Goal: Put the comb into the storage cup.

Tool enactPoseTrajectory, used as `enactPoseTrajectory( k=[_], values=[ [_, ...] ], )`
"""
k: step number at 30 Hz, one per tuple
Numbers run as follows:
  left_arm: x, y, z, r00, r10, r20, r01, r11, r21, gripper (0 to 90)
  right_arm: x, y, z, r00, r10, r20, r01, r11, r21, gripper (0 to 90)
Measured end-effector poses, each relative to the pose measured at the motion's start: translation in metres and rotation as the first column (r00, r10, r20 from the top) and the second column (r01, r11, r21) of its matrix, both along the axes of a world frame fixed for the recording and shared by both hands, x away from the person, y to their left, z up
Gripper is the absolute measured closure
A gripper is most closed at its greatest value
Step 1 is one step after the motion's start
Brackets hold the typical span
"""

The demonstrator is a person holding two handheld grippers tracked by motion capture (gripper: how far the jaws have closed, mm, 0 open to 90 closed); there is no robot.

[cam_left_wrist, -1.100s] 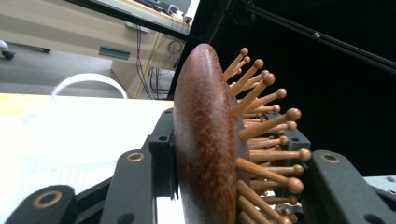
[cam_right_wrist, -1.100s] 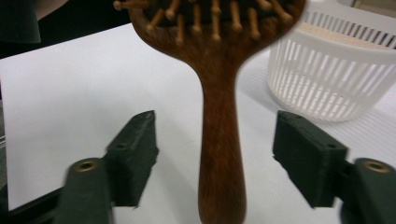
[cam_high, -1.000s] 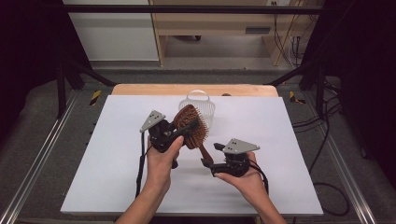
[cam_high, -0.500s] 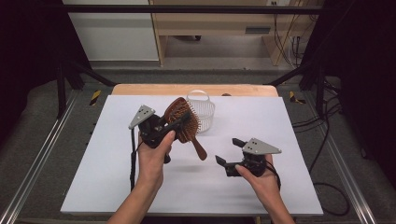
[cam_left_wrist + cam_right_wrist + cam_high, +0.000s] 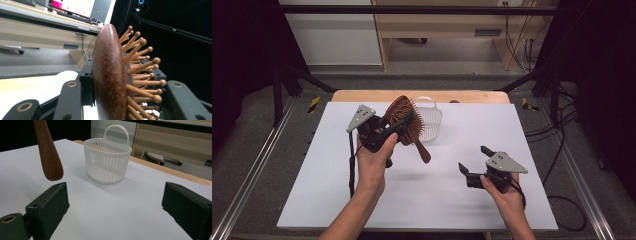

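Observation:
A brown wooden hairbrush (image 5: pixel 406 121) with ball-tipped pins is held above the table, handle hanging down to the right. My left gripper (image 5: pixel 393 132) is shut on its head. In the left gripper view the brush head (image 5: pixel 110 75) stands edge-on between the jaws, pins pointing right. My right gripper (image 5: pixel 473 160) hovers low over the white table at the right, open; its jaws have just been opening and nothing is between them. From the right gripper view (image 5: pixel 115 202) the brush handle (image 5: pixel 48 152) hangs at the upper left. A white slotted basket (image 5: pixel 430 119) stands behind the brush.
The white table top (image 5: pixel 512 125) has a wooden strip along its far edge. The basket (image 5: pixel 107 161) stands upright with its loop handle raised. Metal rails run along both sides of the table. Cables lie on the floor at the right.
My right gripper has left the brush handle and moved right and nearer the person, its jaws spreading. The left hand has carried the brush slightly up and to the left.

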State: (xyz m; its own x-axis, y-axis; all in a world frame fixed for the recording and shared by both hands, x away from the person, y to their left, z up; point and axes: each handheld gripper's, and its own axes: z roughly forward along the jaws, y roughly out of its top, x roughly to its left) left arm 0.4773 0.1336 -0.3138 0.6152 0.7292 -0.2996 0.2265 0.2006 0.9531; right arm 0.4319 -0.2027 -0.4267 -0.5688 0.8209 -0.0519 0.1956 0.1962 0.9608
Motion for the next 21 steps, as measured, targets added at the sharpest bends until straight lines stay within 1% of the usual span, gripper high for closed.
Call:
enactPoseTrajectory(
  k=[2, 3, 5, 6, 7, 9, 10, 13, 15, 17, 21],
  values=[
    [0.001, -0.001, 0.002, 1.0, 0.001, 0.003, -0.001, 1.0, -0.001, 52.6, -0.001, -0.002, 0.0, 1.0, -0.007, -0.001, 0.007, 1.0, 0.008, 5.7],
    [0.002, -0.002, 0.004, 1.0, 0.003, 0.005, -0.003, 1.0, -0.007, 52.6, -0.004, -0.008, 0.0, 0.9996, -0.027, -0.001, 0.027, 1.0, 0.016, 5.4],
    [0.003, -0.002, 0.005, 1.0, 0.001, 0.006, -0.001, 1.0, -0.005, 52.6, -0.008, -0.014, -0.001, 0.9977, -0.067, 0.007, 0.067, 0.998, 0.013, 5.3],
    [0.003, -0.002, 0.006, 1.0, 0.002, 0.008, -0.002, 1.0, -0.008, 52.6, -0.008, -0.014, -0.001, 0.9977, -0.067, 0.007, 0.067, 0.998, 0.013, 5.3],
    [0.006, -0.003, 0.008, 0.9999, 0.004, 0.011, -0.004, 1.0, -0.006, 52.5, -0.011, -0.02, -0.003, 0.9959, -0.091, 0.004, 0.091, 0.996, 0.023, 5.4],
    [0.007, -0.004, 0.009, 0.9999, 0.006, 0.011, -0.006, 1.0, -0.007, 52.5, -0.012, -0.023, -0.004, 0.9959, -0.09, -0.004, 0.09, 0.996, 0.017, 5.3],
    [0.008, -0.004, 0.009, 0.9999, 0.009, 0.014, -0.009, 0.9999, -0.007, 52.5, -0.013, -0.025, -0.006, 0.996, -0.088, -0.016, 0.088, 0.996, 0.013, 5.3],
    [0.011, -0.005, 0.01, 0.9998, 0.009, 0.015, -0.009, 0.9999, -0.01, 52.5, -0.01, -0.029, -0.011, 0.9951, -0.092, -0.035, 0.093, 0.995, 0.023, 5.7],
    [0.016, -0.004, 0.013, 0.9998, 0.011, 0.017, -0.011, 0.9997, -0.02, 52.5, -0.008, -0.029, -0.013, 0.9947, -0.094, -0.04, 0.095, 0.995, 0.025, 5.8],
    [0.017, -0.004, 0.015, 0.9997, 0.012, 0.022, -0.012, 0.9997, -0.022, 52.5, -0.008, -0.03, -0.013, 0.9945, -0.095, -0.044, 0.096, 0.995, 0.028, 5.8],
    [0.022, -0.005, 0.024, 0.9992, 0.015, 0.038, -0.015, 0.9999, -0.006, 52.5, -0.008, -0.032, -0.013, 0.9949, -0.091, -0.042, 0.094, 0.994, 0.049, 5.7]
  ],
)
